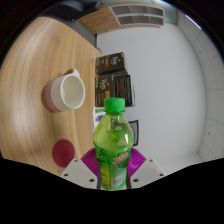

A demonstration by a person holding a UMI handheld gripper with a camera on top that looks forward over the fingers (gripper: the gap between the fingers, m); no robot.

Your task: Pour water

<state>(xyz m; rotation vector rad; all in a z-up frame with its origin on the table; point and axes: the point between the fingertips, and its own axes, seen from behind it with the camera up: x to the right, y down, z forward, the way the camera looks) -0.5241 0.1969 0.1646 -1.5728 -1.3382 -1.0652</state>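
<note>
Between the gripper's (115,168) two fingers stands a green plastic bottle (114,140), upright, with a bright green cap (115,103) screwed on top. The magenta pads (92,160) on the fingers' inner faces press against the bottle's lower body from both sides, so the gripper appears closed around it and holding it. The bottle carries a label with red and yellow print, too small to read.

Beyond the bottle and off to the left lies a round wooden table (40,60). On it sits a white mug (64,93), open mouth facing up, well apart from the bottle. Nearer the fingers, also on the table, rests a small dark red round object (63,152), perhaps a lid or coaster. Past the table is a pale floor with some dark boxes (112,75) on it.

As for progress, the bottle is grasped, but it is not yet tilted and its cap looks closed. No water appears to be flowing. Carrying the bottle to the mug and pouring likely remain.
</note>
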